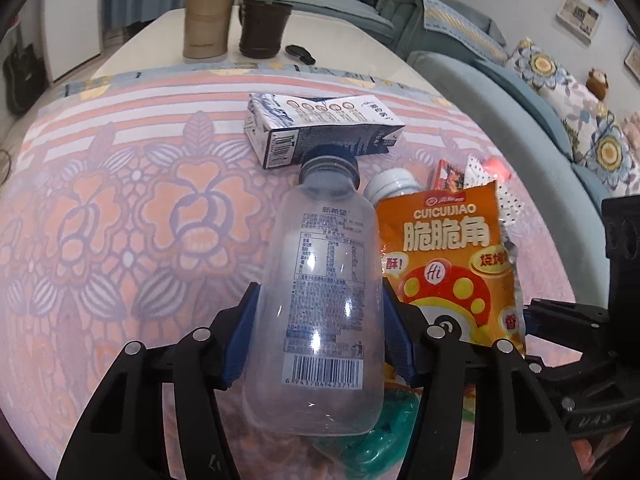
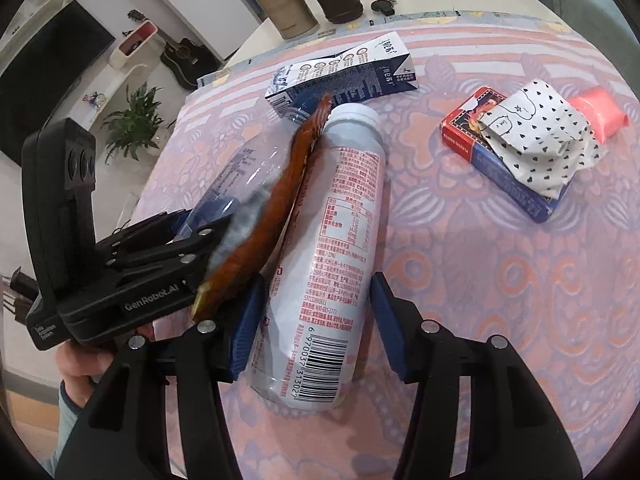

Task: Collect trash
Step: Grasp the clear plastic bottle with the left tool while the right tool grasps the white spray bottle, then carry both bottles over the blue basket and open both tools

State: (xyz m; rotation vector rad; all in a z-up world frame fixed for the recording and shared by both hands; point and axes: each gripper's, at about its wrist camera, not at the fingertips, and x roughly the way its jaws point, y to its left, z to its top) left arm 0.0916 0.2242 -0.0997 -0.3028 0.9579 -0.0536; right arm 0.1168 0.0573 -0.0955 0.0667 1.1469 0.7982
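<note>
My left gripper is shut on a clear plastic bottle with a dark blue cap, held over the patterned cloth; it also shows in the right wrist view. An orange snack bag stands on edge between that bottle and a white bottle. My right gripper is open with its jaws on either side of the white bottle, which lies on the cloth. A blue-and-white milk carton lies beyond. A red-and-blue box with dotted paper and a pink wrapper lies to the right.
The table is covered by a pink floral cloth. At its far end stand a tan thermos, a dark brown cup and a black key fob. A blue sofa runs along the right. A green object lies under the left gripper.
</note>
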